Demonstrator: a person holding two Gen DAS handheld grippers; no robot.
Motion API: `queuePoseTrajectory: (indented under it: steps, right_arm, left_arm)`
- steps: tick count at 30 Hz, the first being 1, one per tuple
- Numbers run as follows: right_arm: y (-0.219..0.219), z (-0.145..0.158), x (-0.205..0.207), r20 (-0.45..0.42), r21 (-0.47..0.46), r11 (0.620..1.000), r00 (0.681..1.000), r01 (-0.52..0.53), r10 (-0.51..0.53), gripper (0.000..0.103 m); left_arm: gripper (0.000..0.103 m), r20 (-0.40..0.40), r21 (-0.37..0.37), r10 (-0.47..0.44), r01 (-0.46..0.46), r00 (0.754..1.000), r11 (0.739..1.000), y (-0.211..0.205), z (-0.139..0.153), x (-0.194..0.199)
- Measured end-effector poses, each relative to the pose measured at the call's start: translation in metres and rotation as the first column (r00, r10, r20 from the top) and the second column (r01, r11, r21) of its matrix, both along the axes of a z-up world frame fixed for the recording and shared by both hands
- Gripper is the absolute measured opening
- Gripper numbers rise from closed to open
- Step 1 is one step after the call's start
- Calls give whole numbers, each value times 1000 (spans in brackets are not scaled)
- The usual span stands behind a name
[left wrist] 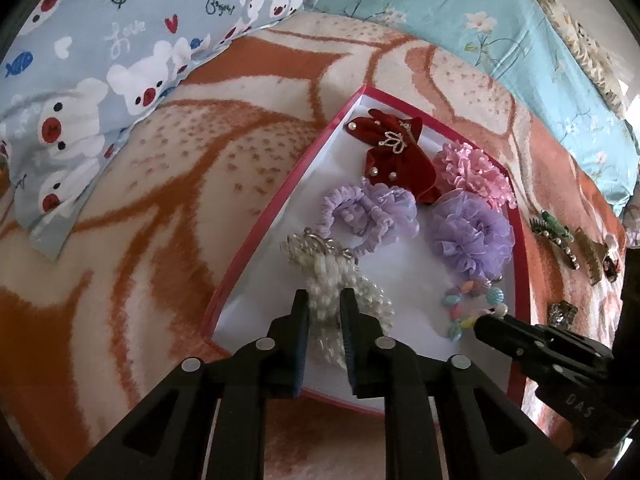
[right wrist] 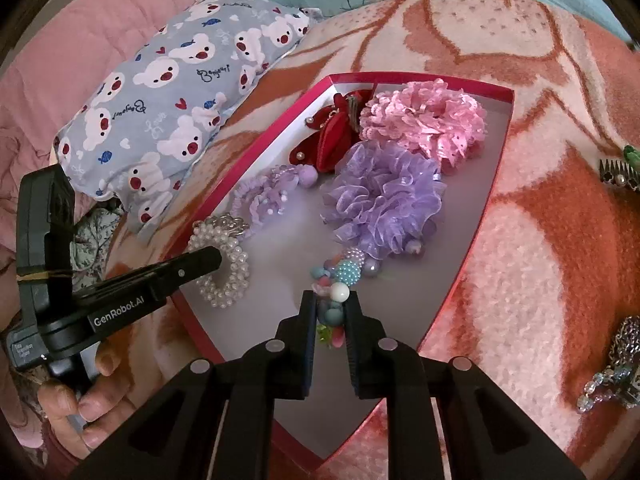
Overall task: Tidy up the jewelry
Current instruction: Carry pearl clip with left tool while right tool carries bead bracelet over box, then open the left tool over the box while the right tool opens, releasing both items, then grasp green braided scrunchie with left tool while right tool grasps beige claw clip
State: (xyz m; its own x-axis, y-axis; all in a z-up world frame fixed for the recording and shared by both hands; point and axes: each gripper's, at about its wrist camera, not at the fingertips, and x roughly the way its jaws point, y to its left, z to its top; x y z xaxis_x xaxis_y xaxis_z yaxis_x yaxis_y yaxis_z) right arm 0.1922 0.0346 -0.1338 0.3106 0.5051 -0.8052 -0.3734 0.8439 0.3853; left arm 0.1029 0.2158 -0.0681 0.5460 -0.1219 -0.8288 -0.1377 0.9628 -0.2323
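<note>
On left hand-held gripper (right wrist: 218, 258), clamped on pearl scrunchie (left wrist: 344, 292): "GenRobot.AI"; pillow (right wrist: 172, 92): "Bonjour".

Both point steeply down: left gripper (left wrist: 325, 300) and right gripper (right wrist: 331, 302), each with jaws narrowly parted; a hand (right wrist: 76, 408) grips the left handle.

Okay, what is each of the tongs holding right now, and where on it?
Left tongs pinch the white pearl hair tie across its beaded ring. Right tongs pinch the colourful bead bracelet at its near end.
</note>
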Motion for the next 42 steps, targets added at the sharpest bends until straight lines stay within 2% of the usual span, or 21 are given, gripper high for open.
queuePoseTrajectory:
  steps: [3,8,12,14,15,17,18,24,26,32,37,42]
  right_arm:
    - [-3,-1,1,-5,1,1000,1000,6,-6,14]
    - [-15,-1,2,-11,-6,1000,1000,19,-20,15]
    - [-20,0,2,-7,-24,999,1000,31,-31,15]
    - [-24,2,1,-12,-7,999,999,36,-36,16]
    - [-25,4,0,-10,-1,999,999,40,-40,16]
    - [-30,13,-5,9,14,999,999,49,-49,27]
    - [-34,19,-8,24,24,998,998,53,-53,29]
    - [-72,45,-20,72,58,992,990,114,-118,32]
    - [-95,50,-22,76,53,986,984,156,-160,35]
    - [-159,53,-28,64,43,958,956,285,-287,36]
    - [-212,51,-34,52,41,919,918,392,-394,36]
    - [-253,51,-38,55,39,881,879,472,-473,36]
  left_arm:
    - [24,1,7,0,0,1000,1000,-1,1,-2]
    - [26,12,23,-8,8,1000,1000,-2,7,-7]
    - [34,18,32,-15,15,1000,999,-4,12,-10]
    - [34,27,38,-23,22,999,999,-6,17,-13]
    - [35,30,41,-26,25,999,999,-7,19,-15]
    - [35,42,45,-33,31,999,999,-8,25,-17]
    - [35,50,46,-38,35,998,998,-10,30,-19]
    - [38,85,56,-73,69,994,996,-27,50,-25]
    - [38,93,62,-93,88,991,994,-37,55,-26]
    - [42,97,57,-168,163,981,985,-71,62,-22]
    - [47,99,49,-232,228,968,972,-100,66,-17]
    - [47,100,54,-294,290,951,956,-131,70,-9]
